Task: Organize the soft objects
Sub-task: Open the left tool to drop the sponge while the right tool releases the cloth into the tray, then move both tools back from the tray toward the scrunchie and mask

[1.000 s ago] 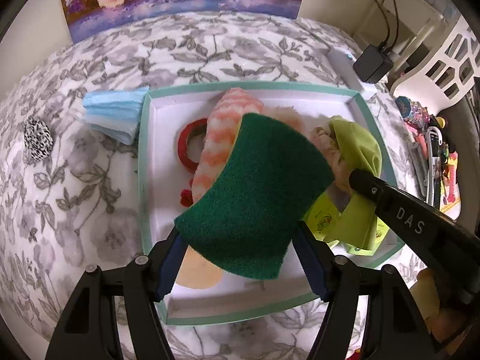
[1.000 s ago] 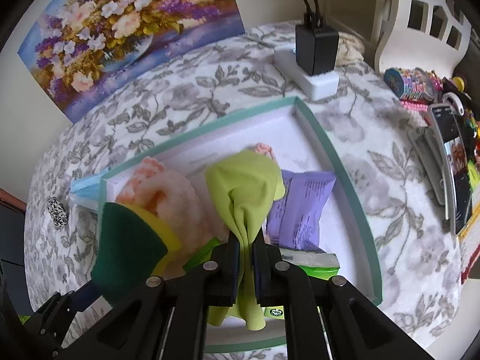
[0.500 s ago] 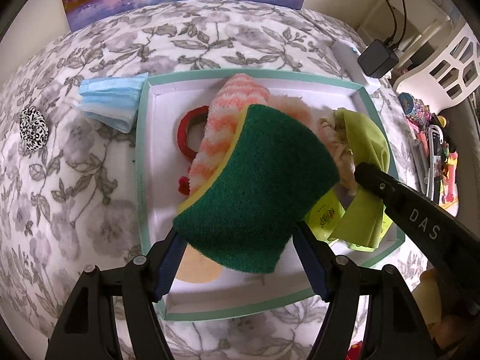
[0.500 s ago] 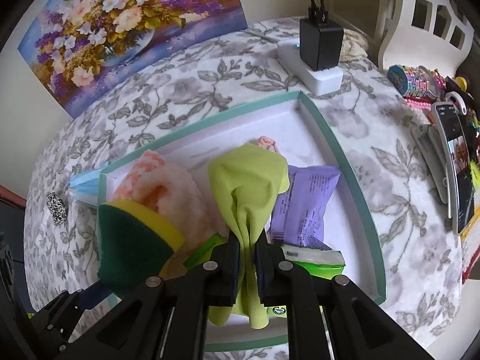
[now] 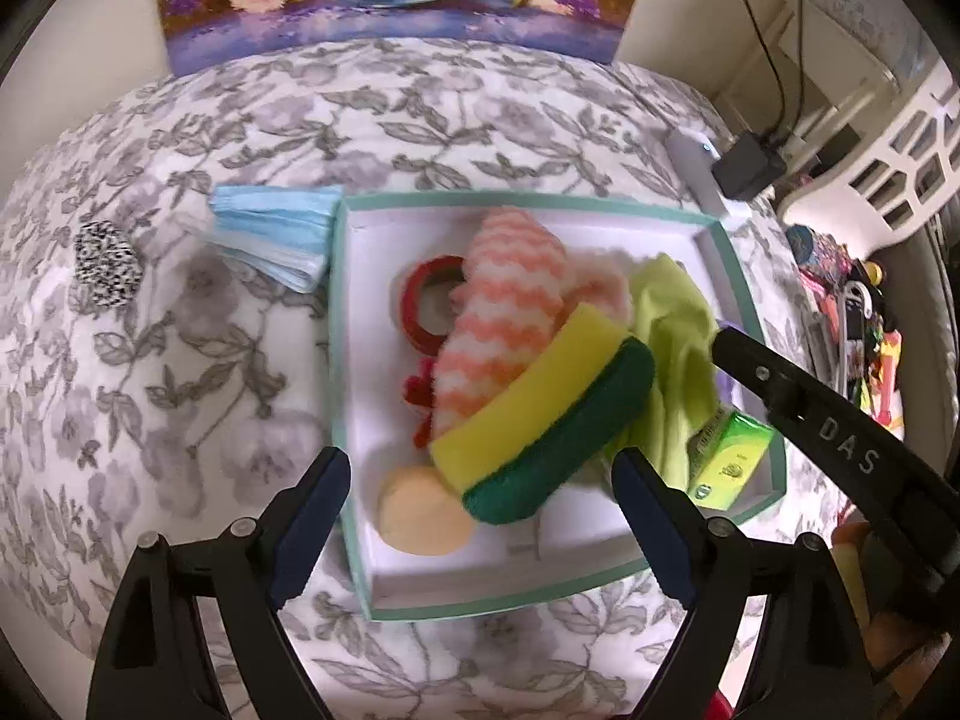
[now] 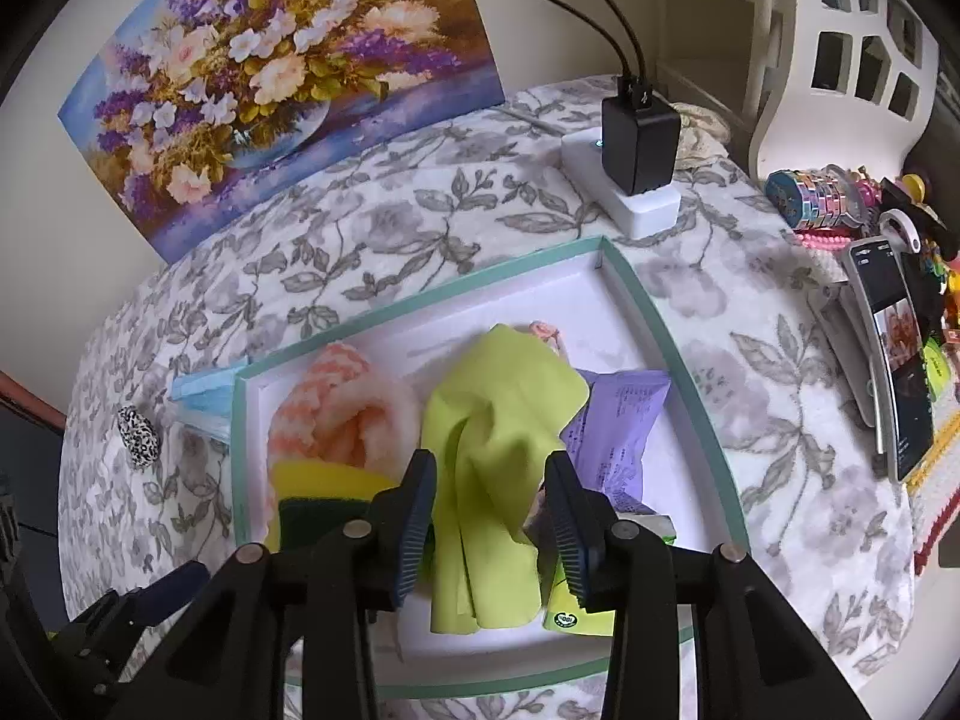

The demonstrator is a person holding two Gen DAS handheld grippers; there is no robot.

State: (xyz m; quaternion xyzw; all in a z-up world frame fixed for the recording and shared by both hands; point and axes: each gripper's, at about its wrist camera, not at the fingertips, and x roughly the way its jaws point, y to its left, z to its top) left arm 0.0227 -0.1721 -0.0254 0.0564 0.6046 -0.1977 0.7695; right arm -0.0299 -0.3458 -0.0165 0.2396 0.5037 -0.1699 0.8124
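Most of the soft stuff sits inside the teal-edged tray (image 5: 735, 258) on my floral worktop (image 5: 180, 360) now: the pink-and-white fluffy cloth (image 5: 504, 312), the yellow-green sponge (image 5: 540, 414) leaning across it, and the lime cloth (image 6: 498, 420) draped at the tray's right side. My left gripper (image 5: 480, 504) is opening, its jaws wide of the sponge, nothing pressed, so I judge that one dropped off. My right gripper (image 6: 489, 516) is opening too; the lime cloth hangs between the jaws but the pads stand clear of it. Left to gather, I reckon: the blue folded masks (image 5: 276, 234) touching the tray's outer left edge and the speckled scrunchie (image 5: 108, 264) farther out. The left view alone shows me the red ring (image 5: 420, 306) and the peach puff (image 5: 420, 516) on the tray floor; the right view alone gives the purple packet (image 6: 612, 438) beside the lime cloth, plus the phone (image 6: 894, 354).
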